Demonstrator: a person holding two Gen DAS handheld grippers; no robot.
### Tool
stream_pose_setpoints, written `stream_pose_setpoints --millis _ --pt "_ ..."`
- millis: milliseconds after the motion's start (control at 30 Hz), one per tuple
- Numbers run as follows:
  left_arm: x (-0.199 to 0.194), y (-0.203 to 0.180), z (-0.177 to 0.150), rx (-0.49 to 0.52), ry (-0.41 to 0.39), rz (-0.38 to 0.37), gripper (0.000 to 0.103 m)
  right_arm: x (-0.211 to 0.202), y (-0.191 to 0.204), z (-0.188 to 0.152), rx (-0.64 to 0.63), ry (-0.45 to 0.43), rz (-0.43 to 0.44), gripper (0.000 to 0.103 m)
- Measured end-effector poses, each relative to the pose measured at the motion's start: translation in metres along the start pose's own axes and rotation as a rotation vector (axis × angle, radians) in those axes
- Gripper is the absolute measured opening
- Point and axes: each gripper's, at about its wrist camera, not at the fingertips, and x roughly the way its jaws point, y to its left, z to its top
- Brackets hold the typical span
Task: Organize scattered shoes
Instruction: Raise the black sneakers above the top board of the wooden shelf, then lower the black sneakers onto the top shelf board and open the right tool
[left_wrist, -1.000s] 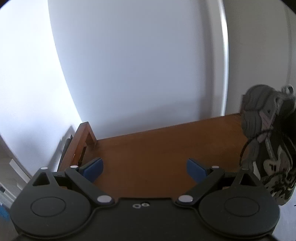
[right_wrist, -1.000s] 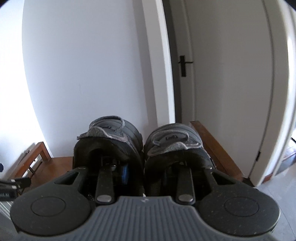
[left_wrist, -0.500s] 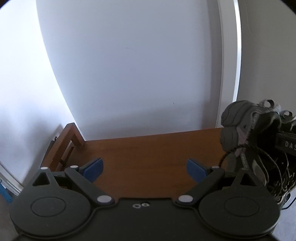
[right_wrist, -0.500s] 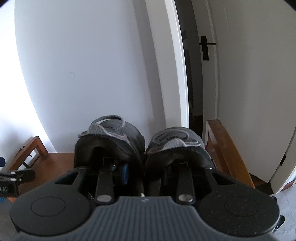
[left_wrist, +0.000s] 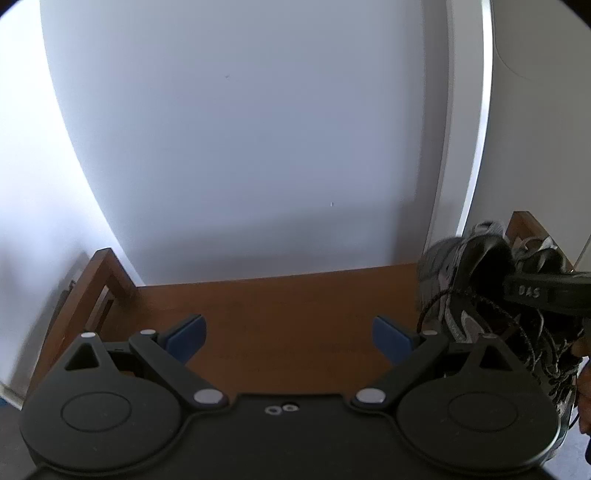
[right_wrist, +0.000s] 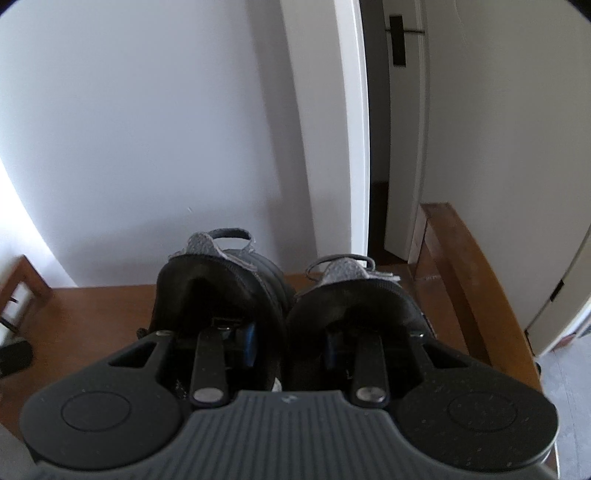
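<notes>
Right wrist: sneakers (right_wrist: 280, 295) over wooden bench (right_wrist: 96, 314), white wall (right_wrist: 147, 129) behind.

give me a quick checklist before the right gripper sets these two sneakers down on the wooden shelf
1. Grip on the pair: ok. The right gripper has one finger inside each shoe, pinching the inner walls of the left sneaker and the right sneaker together.
2. Landing spot free: ok. The wooden shelf shows bare wood beside the pair.
3. Left gripper out of the way: ok. It is open, holds nothing and sits to the side of the shoes.
4. Soles touching the shelf: cannot tell, hidden from both cameras.
5. Laces hanging free: not ok. They dangle loose and might get caught under a sole.
</notes>
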Motion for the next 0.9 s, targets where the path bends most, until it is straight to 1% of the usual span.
stream_pose_setpoints --millis 200,400,500,633,700,833,900 --pt "0.027 0.021 0.011 -0.011 0.023 0.004 0.097 0.038 0.006 0.0 -0.002 0.079 -0.046 0.037" --pt "0.049 0.033 0.016 -0.006 0.052 -0.004 0.097 0.056 0.013 -0.001 -0.027 0.109 -0.068 0.037" --pt "0.055 0.033 0.017 0.003 0.06 -0.018 0.097 0.057 0.008 0.017 -0.054 0.12 -0.07 0.038" --pt "0.059 0.031 0.017 0.017 0.064 -0.033 0.097 0.057 0.006 0.03 -0.077 0.122 -0.07 0.039" --pt "0.059 0.03 0.017 0.021 0.067 -0.037 0.097 0.059 0.006 0.032 -0.085 0.121 -0.071 0.04" --pt "0.059 0.028 0.015 0.024 0.075 -0.039 0.097 0.061 0.006 0.032 -0.081 0.127 -0.075 0.047" --pt "0.059 0.027 0.015 0.025 0.08 -0.038 0.097 0.059 0.004 0.031 -0.071 0.129 -0.073 0.047"
